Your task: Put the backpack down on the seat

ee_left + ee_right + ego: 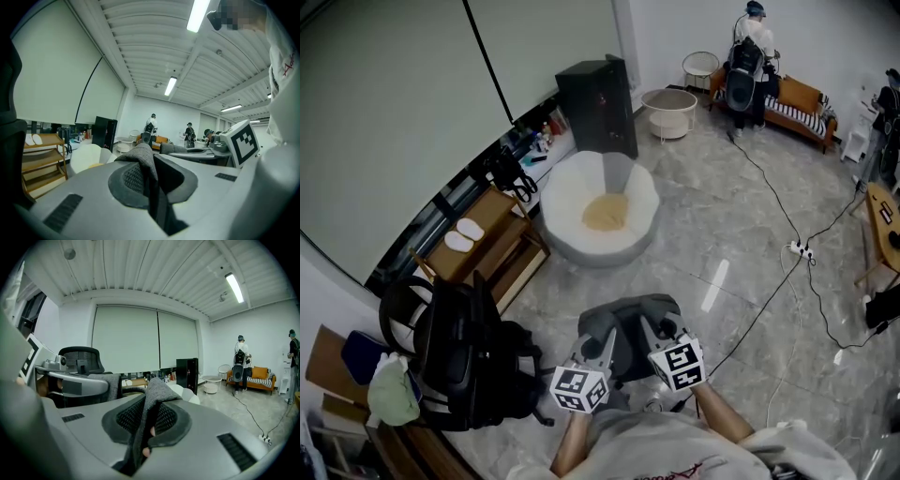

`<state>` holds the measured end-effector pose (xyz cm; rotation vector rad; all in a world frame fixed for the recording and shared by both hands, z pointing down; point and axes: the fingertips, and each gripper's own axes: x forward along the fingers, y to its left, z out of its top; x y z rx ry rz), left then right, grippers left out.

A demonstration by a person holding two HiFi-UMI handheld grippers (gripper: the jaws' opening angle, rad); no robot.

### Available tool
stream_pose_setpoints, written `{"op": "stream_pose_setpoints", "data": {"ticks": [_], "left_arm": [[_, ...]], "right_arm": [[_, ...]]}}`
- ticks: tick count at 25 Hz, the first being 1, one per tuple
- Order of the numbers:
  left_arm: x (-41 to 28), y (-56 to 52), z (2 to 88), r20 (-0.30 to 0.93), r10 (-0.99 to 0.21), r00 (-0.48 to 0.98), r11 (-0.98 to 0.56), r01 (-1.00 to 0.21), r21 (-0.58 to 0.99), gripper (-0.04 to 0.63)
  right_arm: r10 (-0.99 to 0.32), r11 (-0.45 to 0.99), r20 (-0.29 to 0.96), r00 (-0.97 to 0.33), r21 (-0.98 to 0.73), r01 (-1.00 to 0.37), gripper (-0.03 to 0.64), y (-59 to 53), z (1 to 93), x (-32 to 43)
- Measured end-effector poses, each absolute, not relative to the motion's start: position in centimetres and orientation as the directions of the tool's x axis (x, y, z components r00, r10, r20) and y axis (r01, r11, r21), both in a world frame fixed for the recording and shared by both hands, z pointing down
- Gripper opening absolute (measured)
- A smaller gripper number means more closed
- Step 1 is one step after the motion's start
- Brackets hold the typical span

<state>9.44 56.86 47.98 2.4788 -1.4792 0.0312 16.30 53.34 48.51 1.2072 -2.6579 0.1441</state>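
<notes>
So the grey backpack wasn't on any seat yet. It hung in front of the person at 6 o'clock in the head view, above the floor. The left gripper and right gripper each had their fingers pinched nearly together on a fold of its grey fabric, so both were carrying it side by side. My read: the pick-up part was done, and the carry-over and set-down were all left.

The likely seat was the white round chair with a yellow cushion, at 12 o'clock from the bag and well apart from it. It looked empty apart from the cushion, with open floor between, so nothing really blocked the way.

The other candidate, a black office chair at 9 o'clock, was loaded with a black bag, so I doubt that was the one.

Other stuff around:
- A wooden shelf rack at 10 o'clock, just beside the white chair.
- A black cabinet behind the white chair.
- A white tub near the cabinet.
- A power strip with its cable across the floor at 2 o'clock, off the direct line.
- A person by an orange sofa, far off at 1 o'clock.
</notes>
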Motion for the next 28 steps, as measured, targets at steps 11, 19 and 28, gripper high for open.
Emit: {"op": "stream_pose_setpoints", "data": {"ticks": [11, 19, 28], "left_arm": [[11.0, 53.0, 47.4, 0.136, -0.855, 0.501, -0.473, -0.859, 0.194, 0.054], [10.1, 48.1, 48.5, 0.132, -0.852, 0.507, -0.477, -0.854, 0.208, 0.054], [6.9, 39.1, 50.0, 0.132, -0.858, 0.497, -0.457, -0.855, 0.246, 0.054]], "right_arm": [[-0.742, 0.651, 0.209, -0.637, -0.006, -0.759, 0.048, 49.7, 47.8, 17.8], [-0.747, 0.643, 0.223, -0.627, -0.001, -0.766, 0.049, 44.8, 49.0, 16.9], [-0.725, 0.659, 0.266, -0.635, 0.0, -0.752, 0.049, 36.0, 50.8, 13.6]]}}
